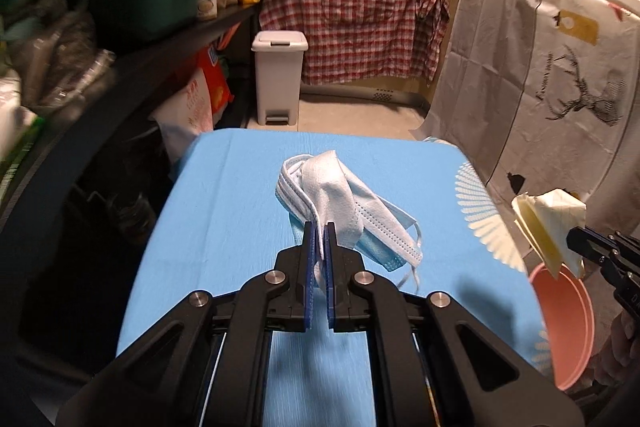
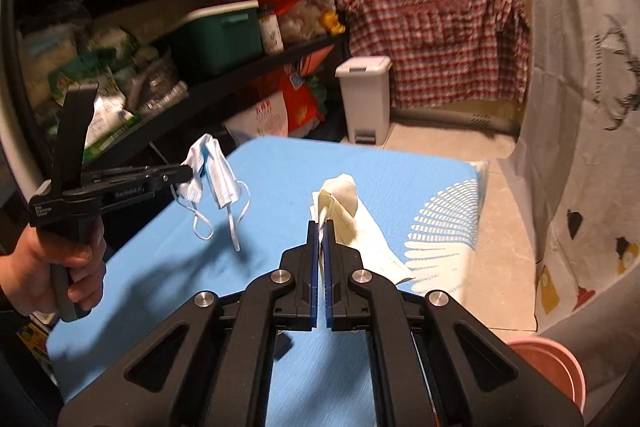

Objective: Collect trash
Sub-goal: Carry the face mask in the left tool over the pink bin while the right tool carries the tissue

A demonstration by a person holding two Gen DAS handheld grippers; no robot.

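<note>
Masks [image 1: 344,203], a soft bundle of used face masks, hang from the left gripper [image 1: 319,227] in the left wrist view, its blue pads pinched nearly together on a fold of the fabric while the rest droops ahead and to the right of the jaws, ear loops dangling clear of the blue tablecloth [image 1: 224,195] below. Such cloth looks feather-light and limp, so it should carry easily, though a loose layer could slip out of so small a pinch; a bite on several layers at once seems safest. Far ahead of the fingers on the tiled floor stands a white pedal bin [image 1: 279,75] with its lid down, beside a dark shelf unit [image 1: 168,39] to the left; a pink basin [image 1: 568,323] sits low to the right. In the right wrist view, the right gripper [image 2: 321,227] is likewise clamped nearly shut, here on a crumpled wad of paper [image 2: 340,203], pale yellow and white, standing up just beyond the tips above the table. It looks light and crushable, probably firmer than the masks, and holds well at a folded edge. The person's hand [image 2: 60,267] holds the other tool off to the left, and the closed bin [image 2: 366,95] waits ahead, its lid likely needing the pedal.
</note>
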